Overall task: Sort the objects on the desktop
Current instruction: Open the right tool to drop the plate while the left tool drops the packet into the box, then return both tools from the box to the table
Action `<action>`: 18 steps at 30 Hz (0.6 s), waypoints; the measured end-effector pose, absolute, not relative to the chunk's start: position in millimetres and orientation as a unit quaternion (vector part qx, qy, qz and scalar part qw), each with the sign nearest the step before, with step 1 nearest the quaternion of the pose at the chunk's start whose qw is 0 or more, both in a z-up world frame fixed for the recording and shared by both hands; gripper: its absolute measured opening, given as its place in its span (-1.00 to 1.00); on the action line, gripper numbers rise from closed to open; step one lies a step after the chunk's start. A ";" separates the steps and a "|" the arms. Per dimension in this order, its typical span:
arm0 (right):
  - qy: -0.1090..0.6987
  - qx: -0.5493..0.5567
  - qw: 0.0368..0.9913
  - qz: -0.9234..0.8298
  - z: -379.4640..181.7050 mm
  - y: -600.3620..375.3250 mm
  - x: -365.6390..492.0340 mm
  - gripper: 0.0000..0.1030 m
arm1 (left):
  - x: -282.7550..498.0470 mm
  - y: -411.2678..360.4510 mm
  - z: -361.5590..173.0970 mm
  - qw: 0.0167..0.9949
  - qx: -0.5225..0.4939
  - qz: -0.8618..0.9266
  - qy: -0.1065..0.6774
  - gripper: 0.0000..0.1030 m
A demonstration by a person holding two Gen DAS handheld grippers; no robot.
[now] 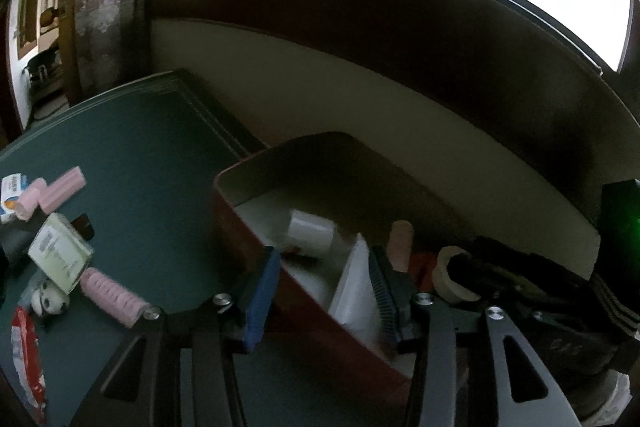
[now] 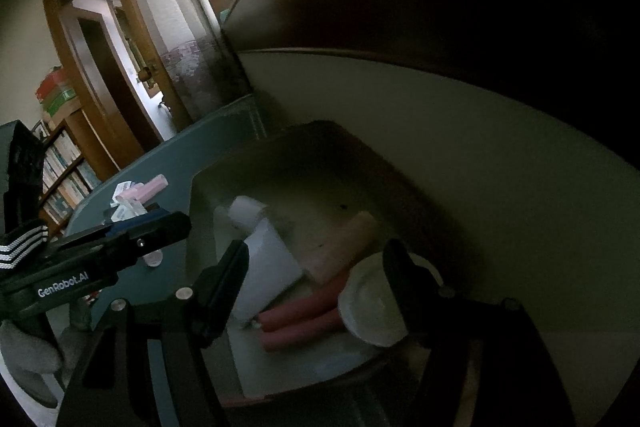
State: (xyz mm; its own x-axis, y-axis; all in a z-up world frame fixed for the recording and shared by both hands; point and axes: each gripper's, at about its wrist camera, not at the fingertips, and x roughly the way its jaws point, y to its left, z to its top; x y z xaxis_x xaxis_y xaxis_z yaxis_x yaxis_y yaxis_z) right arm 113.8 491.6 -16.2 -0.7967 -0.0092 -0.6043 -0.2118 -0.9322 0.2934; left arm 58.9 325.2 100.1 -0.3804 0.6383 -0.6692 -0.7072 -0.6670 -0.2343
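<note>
Both grippers' fingers [image 1: 264, 287] apart, empty, over red box [image 1: 248, 235] holding sorted items.

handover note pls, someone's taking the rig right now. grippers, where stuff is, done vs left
Left gripper: open, nothing between the pads, straddling the near wall of the red bin.
Right gripper: open over the bin; a white round lid sits by its right finger, contact unclear.
Done: in the bin are a white tube, a beige roller, two red sticks and the lid.
Left: on the green mat, pink rollers, a white box, a panda toy, a red packet and more.
</note>
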 end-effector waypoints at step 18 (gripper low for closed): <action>0.140 -0.315 -0.005 0.939 -2.7 422.7 94.9 0.43 | 35.3 213.8 98.3 0.307 -0.381 0.872 -0.007 0.13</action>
